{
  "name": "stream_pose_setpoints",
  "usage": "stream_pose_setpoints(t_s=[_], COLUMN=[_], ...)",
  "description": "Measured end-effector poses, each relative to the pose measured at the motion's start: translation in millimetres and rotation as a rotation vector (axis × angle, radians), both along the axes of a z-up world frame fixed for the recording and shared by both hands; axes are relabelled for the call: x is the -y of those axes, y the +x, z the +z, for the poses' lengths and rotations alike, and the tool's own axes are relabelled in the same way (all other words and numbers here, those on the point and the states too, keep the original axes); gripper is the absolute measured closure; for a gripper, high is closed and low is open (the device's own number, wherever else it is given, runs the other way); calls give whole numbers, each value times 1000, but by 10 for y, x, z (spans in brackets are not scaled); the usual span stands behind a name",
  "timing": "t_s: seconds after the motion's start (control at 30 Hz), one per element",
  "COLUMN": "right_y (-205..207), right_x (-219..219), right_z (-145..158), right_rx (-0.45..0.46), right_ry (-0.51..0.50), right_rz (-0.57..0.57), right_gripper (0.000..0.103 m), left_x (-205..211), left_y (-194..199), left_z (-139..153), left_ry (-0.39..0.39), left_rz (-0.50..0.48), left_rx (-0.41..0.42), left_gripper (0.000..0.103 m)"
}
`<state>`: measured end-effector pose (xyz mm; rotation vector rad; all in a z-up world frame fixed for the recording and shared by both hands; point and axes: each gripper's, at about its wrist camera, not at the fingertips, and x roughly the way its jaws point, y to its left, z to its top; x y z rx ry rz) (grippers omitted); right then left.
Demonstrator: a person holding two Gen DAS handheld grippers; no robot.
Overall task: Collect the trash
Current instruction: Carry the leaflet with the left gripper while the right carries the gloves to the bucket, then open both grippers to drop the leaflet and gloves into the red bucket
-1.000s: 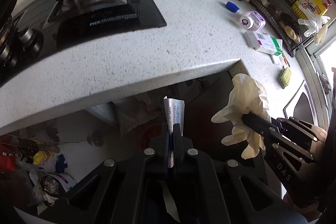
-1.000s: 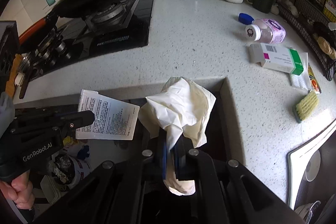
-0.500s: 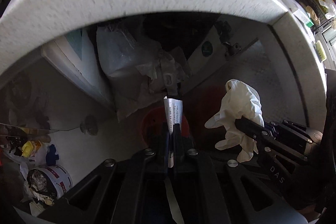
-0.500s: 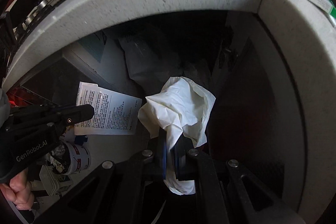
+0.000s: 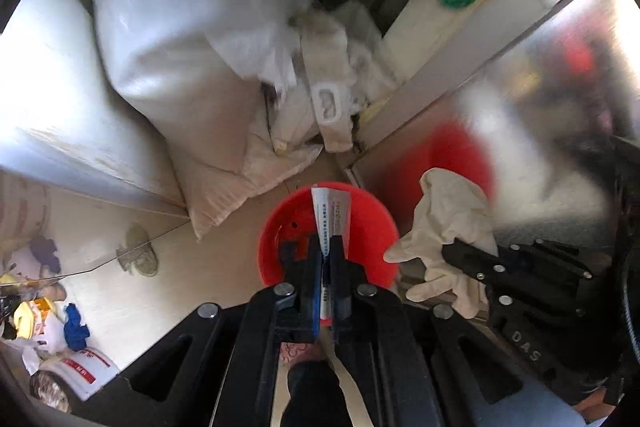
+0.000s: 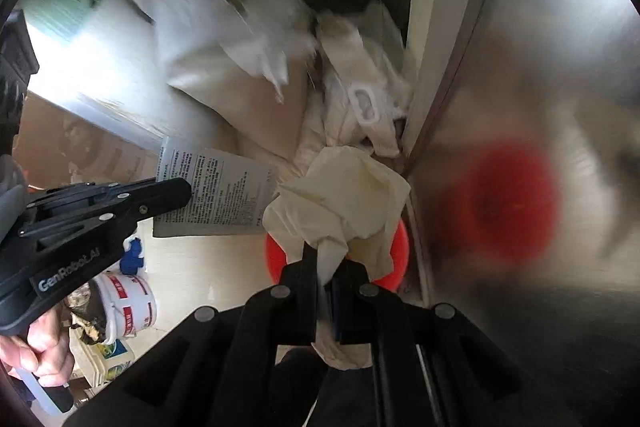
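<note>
My left gripper (image 5: 326, 247) is shut on a folded printed paper leaflet (image 5: 330, 215), held edge-on straight above a red bin (image 5: 368, 227) on the floor. From the right wrist view the same leaflet (image 6: 216, 193) shows flat, with the left gripper (image 6: 176, 193) clamped on its edge. My right gripper (image 6: 324, 263) is shut on a crumpled cream rubber glove (image 6: 344, 195), which hangs over the red bin (image 6: 396, 255) and hides most of it. In the left wrist view the glove (image 5: 448, 227) and right gripper (image 5: 450, 251) sit just right of the bin.
White sacks and plastic bags (image 5: 192, 67) are piled behind the bin against a cabinet. A shiny metal panel (image 6: 520, 107) stands to the right and mirrors the bin in red. A white tub (image 6: 128, 303) and floor litter (image 5: 60, 315) lie at the left.
Both grippers have dropped from counter height to below the counter edge, close above the red bin. Leaflet and glove stay gripped. The counter has left the view.
</note>
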<state>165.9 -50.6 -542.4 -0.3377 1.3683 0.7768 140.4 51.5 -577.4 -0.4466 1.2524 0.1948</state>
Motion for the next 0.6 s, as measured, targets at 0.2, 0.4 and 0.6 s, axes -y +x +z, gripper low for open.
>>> stream_pose_setpoints(t_s=[0.2, 0.4, 0.6], right_y=[63, 64, 110], right_x=[-3, 123, 172], right_z=[-749, -1024, -1294], right_rx=[-55, -60, -74], right_ry=[-50, -67, -72], right_rz=[-18, -11, 6], right_gripper=[98, 98, 97], left_x=[76, 197, 243], left_y=[155, 226, 283], left_z=[-578, -915, -1062], left_ry=[0, -12, -18], left_rz=[-43, -111, -126], left_rx=[-55, -85, -100], left_gripper=[101, 97, 78])
